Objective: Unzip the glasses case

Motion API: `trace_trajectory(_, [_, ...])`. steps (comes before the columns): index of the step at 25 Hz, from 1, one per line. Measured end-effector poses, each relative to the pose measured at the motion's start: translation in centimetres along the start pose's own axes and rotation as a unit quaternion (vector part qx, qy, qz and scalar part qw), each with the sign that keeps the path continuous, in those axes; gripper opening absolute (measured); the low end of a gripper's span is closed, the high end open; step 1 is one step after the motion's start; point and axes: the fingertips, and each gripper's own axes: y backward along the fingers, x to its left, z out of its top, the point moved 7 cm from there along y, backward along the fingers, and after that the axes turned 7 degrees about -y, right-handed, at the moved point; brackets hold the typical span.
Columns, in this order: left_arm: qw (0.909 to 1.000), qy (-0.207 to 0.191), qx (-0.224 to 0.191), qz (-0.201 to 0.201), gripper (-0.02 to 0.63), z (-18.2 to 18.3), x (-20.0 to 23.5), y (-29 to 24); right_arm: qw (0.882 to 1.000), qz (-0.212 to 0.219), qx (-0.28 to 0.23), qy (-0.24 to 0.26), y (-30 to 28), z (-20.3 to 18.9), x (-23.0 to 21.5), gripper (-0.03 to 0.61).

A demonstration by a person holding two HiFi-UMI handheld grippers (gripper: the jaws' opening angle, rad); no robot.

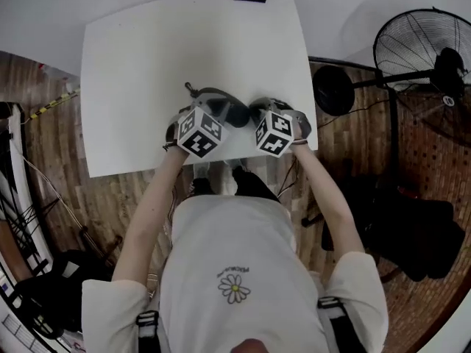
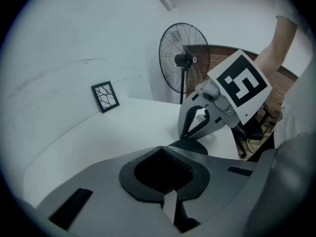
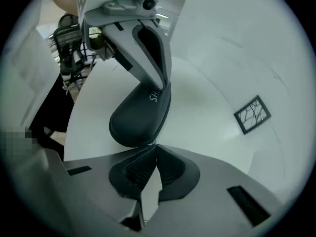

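The glasses case, a smooth black oval shell with white lettering beginning "SH", was near the 6 o'clock edge of the flat white bench. In the right gripper view, the left hand-held gripper clamped its grey jaws on the case's 12 o'clock end. The right hand-held gripper was closed, its ribbed black pads meeting at the case's 6 o'clock rim.

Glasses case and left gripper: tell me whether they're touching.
Touching. Right gripper view: left gripper clamps the far end of the glasses case.
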Motion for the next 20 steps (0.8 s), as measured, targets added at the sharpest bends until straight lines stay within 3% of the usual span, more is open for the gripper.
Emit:
trace_trajectory(4, [0.9998, 0.015, 0.006, 0.015, 0.014, 0.0, 0.1, -0.2, 0.994, 0.046, -0.004, 0.102, -0.7, 0.9, -1.4, 0.008])
trace_trajectory(10, [0.9965, 0.066, 0.003, 0.051, 0.014, 0.0, 0.2, -0.4, 0.972, 0.096, -0.018, 0.212, -2.0, 3.1, -3.3, 0.008])
trace_trajectory(12, [0.9952, 0.080, 0.008, 0.057, 0.014, 0.0, 0.3, -0.5, 0.971, 0.099, -0.023, 0.217, -2.6, 3.9, -3.7, 0.008])
trace_trajectory(16, [0.9914, 0.110, 0.023, 0.068, 0.014, 0.2, 0.7, -0.5, 0.981, 0.079, -0.028, 0.178, -2.7, 4.3, -3.5, 0.008])
trace_trajectory(20, [0.9773, 0.180, 0.020, 0.109, 0.014, -0.2, 0.5, 1.4, 0.986, 0.098, -0.027, 0.136, -1.6, 4.2, -0.2, 0.008])
